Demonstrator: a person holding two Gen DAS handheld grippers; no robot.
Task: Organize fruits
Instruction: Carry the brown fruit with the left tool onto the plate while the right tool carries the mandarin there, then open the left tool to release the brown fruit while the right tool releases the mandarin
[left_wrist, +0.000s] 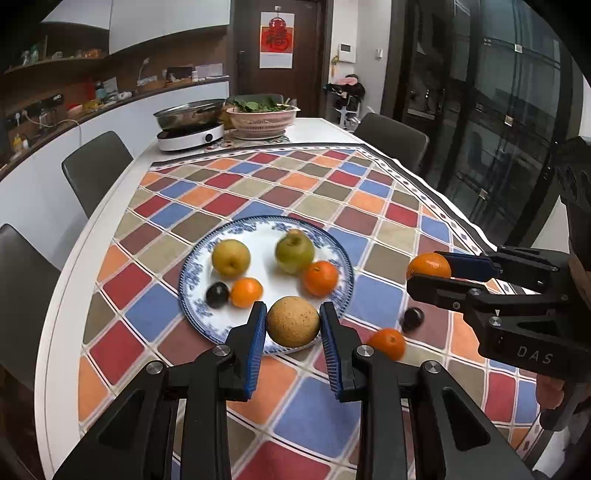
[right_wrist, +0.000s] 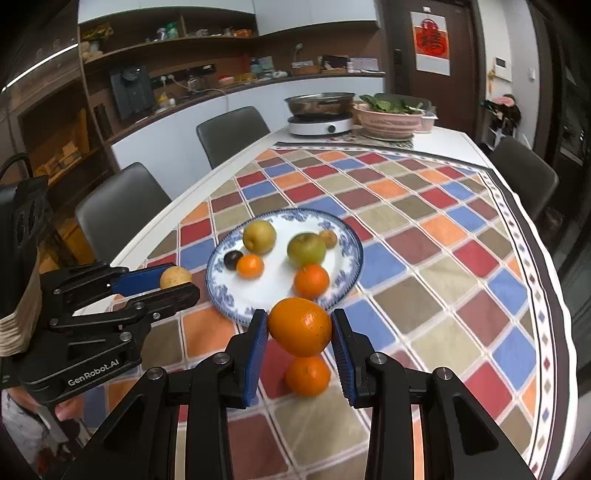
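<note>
1. Left gripper (left_wrist: 293, 325) clamped on a tan, rough-skinned round fruit (left_wrist: 293, 322), blue pads pressing both its sides, held up over the near rim of the plate (left_wrist: 332, 243).
2. Right gripper (right_wrist: 300, 328) closed on an orange (right_wrist: 300, 326), pads tight against it, lifted clear of the cloth (right_wrist: 443, 229).
3. On the blue-and-white plate: yellow pear (left_wrist: 231, 258), green apple (left_wrist: 294, 251), two oranges (left_wrist: 320, 278) and (left_wrist: 246, 292), dark plum (left_wrist: 217, 294) touching the smaller orange.
4. From the right wrist view, one more small brown fruit (right_wrist: 328, 238) tucked behind the apple, near the far rim.
5. Off the plate, on the checked cloth to its right: another orange (left_wrist: 386, 343) and a second dark plum (left_wrist: 412, 319), just beside each other.
6. That loose orange sitting directly under the held one in the right wrist view.
7. Far end of the table (left_wrist: 325, 127): pan on a white cooker (left_wrist: 190, 138), pink basket of greens (left_wrist: 262, 118) beside it.
8. Grey chairs (left_wrist: 96, 166) along the table's side.
</note>
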